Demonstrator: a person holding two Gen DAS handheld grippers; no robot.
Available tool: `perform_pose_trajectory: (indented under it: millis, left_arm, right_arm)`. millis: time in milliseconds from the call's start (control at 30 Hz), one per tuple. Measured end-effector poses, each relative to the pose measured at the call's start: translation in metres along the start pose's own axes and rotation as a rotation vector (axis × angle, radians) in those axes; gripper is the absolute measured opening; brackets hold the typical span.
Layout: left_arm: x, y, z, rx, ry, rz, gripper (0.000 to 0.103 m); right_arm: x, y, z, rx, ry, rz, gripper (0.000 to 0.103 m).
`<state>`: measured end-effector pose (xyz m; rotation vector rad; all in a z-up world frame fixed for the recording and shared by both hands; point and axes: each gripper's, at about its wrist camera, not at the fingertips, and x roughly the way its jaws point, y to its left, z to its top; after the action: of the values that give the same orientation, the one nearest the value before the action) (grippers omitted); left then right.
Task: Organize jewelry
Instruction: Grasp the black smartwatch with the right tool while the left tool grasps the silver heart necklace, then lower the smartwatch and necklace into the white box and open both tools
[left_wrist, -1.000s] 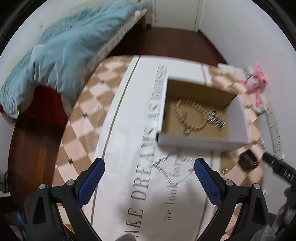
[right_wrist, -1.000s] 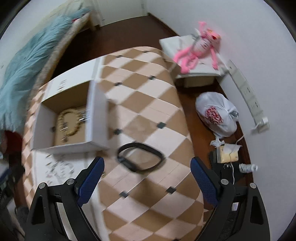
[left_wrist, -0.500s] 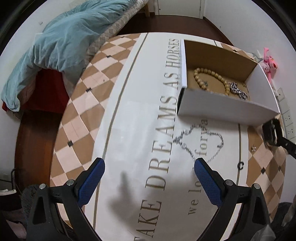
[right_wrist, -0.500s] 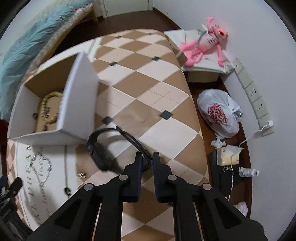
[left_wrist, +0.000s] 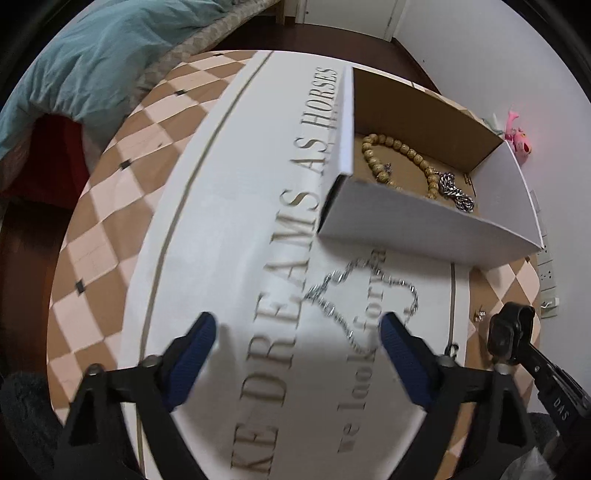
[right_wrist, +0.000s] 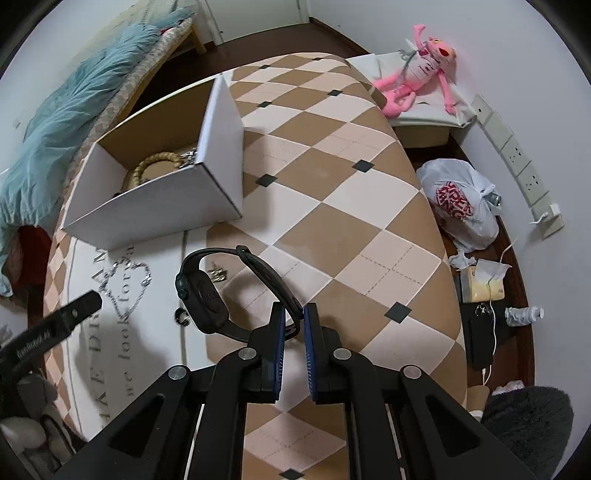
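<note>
- Black watch (right_wrist: 207, 299) sits on the checkered tablecloth (right_wrist: 332, 206), face tipped up, strap looping back toward the camera; seen small at the right edge in left wrist view (left_wrist: 508, 332).
- Right gripper (right_wrist: 294, 325) pinched narrow on the watch strap, blue pads (right_wrist: 279, 343) either side of the band.
- Silver chain (left_wrist: 354, 295) lies loose in a rough loop on the white lettered runner (left_wrist: 229, 221), just in front of the box; also seen in right wrist view (right_wrist: 127, 284).
- Left gripper (left_wrist: 295, 336) spread wide, nothing between the fingers, hovering over the runner near the chain; right finger close to the chain's edge, contact can't tell.
- White cardboard box (left_wrist: 424, 225) open on top, w/ a wooden bead bracelet (left_wrist: 391, 151) and a chunky silver chain (left_wrist: 454, 188) inside.
- Small metal bits (right_wrist: 218, 274) on the cloth between watch and box; too small to ID.
- Beyond the table: teal blanket (left_wrist: 92, 59) on a bed, pink plush toy (right_wrist: 421, 81) by the wall, white plastic bag (right_wrist: 458, 203) on the floor.
</note>
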<state>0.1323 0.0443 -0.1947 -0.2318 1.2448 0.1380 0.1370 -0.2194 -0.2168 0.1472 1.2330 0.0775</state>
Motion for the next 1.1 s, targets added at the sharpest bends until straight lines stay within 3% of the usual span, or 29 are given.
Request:
perform_pose_trajectory:
  millis: [100,133,200,300,367,600,867,1100]
  left_arm:
    - [0.009,-0.012,0.006,0.044,0.003,0.030,0.070]
    - [0.012,-0.016,0.006,0.063,0.009,0.041,0.059]
    - [0.012,-0.023,0.005,0.100,0.000,0.065,0.052]
    - [0.009,-0.029,0.006,0.128,-0.015,0.057,0.028]
    - [0.008,-0.035,0.006,0.150,-0.016,0.047,0.005]
    - [-0.002,-0.034,0.000,0.139,-0.031,-0.010,0.004]
    - [-0.055,-0.020,-0.012,0.095,-0.092,-0.106,0.004]
    - [-0.095,-0.016,0.001,0.092,-0.136,-0.178,0.004]
  right_arm:
    - [0.004,0.001,0.005,0.003,-0.005,-0.015,0.010]
    - [0.005,0.002,0.006,0.003,-0.005,-0.019,0.011]
    - [0.008,0.001,0.010,0.006,-0.003,-0.025,0.011]
    - [0.011,-0.001,0.013,0.012,0.001,-0.034,0.011]
    - [0.012,-0.002,0.015,0.019,0.002,-0.037,0.011]
    - [0.005,-0.001,0.017,0.017,-0.014,-0.031,0.011]
    - [-0.019,0.004,0.015,0.012,-0.050,0.014,0.010]
    - [-0.047,0.008,0.019,0.014,-0.083,0.073,0.010]
